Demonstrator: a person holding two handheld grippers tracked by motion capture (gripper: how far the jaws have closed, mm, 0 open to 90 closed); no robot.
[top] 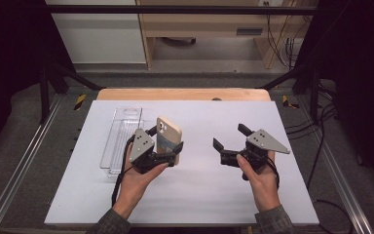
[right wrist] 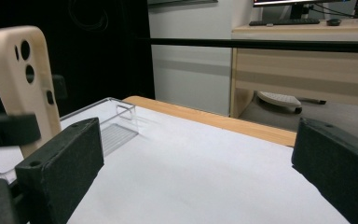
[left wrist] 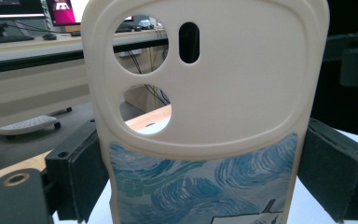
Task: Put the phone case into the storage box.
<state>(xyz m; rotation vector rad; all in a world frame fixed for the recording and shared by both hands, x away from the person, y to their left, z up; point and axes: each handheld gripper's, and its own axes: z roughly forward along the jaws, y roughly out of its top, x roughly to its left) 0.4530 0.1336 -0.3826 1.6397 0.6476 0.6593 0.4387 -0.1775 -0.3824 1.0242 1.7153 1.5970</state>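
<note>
A cream phone case (top: 168, 138) with camera cut-outs and a blue swirl picture stands upright above the white mat, left of centre. My left gripper (top: 167, 146) is shut on its two long edges. In the left gripper view the phone case (left wrist: 223, 88) stands close between the two black pads (left wrist: 81, 175), which press its sides. My right gripper (top: 229, 137) hovers over the mat to the right, open, with nothing between its jaws. In the right gripper view, my right gripper (right wrist: 196, 175) points across bare mat and the phone case (right wrist: 25, 84) stands at the far left.
A clear plastic tray (top: 121, 136) lies on the white mat (top: 199, 195) just left of the left gripper; the same clear tray (right wrist: 119, 128) is in the right gripper view. The wooden table edge (top: 182, 94) runs along the back. Metal rails flank both sides.
</note>
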